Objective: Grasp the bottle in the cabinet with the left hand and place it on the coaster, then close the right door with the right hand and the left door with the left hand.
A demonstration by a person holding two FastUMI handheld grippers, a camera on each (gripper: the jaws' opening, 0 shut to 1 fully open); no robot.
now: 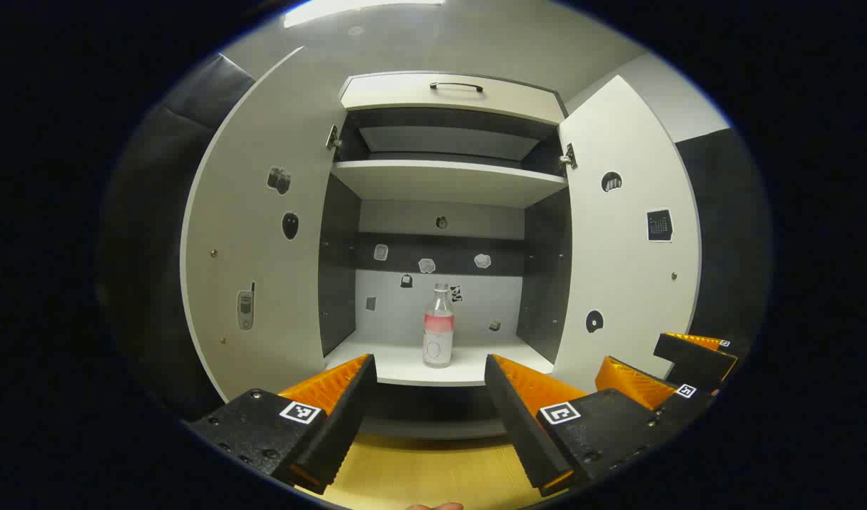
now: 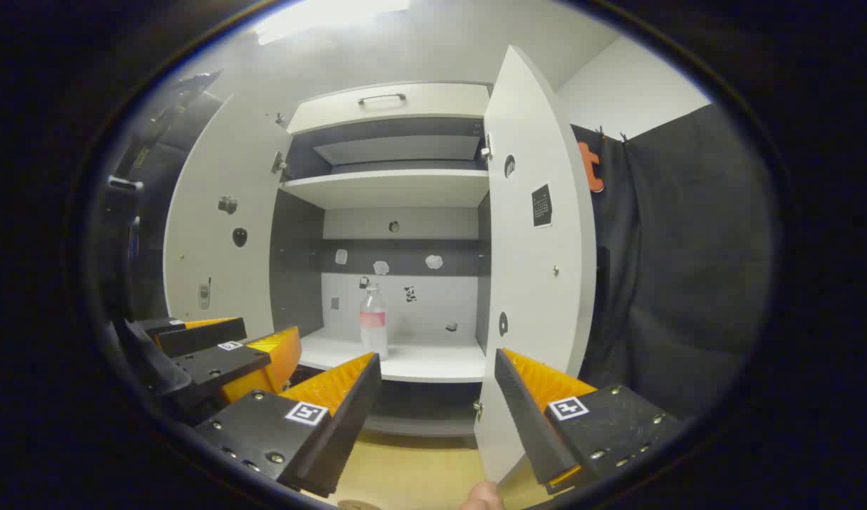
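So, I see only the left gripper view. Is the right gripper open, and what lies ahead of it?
Observer: Open. In the right gripper view, the right gripper points at the lower edge of the right door.
Operator: What is past that door?
Observer: A dark cloth wall hangs to its right.
Operator: And how does my gripper look from there?
Observer: The left gripper is low at the left, short of the shelf with the bottle.
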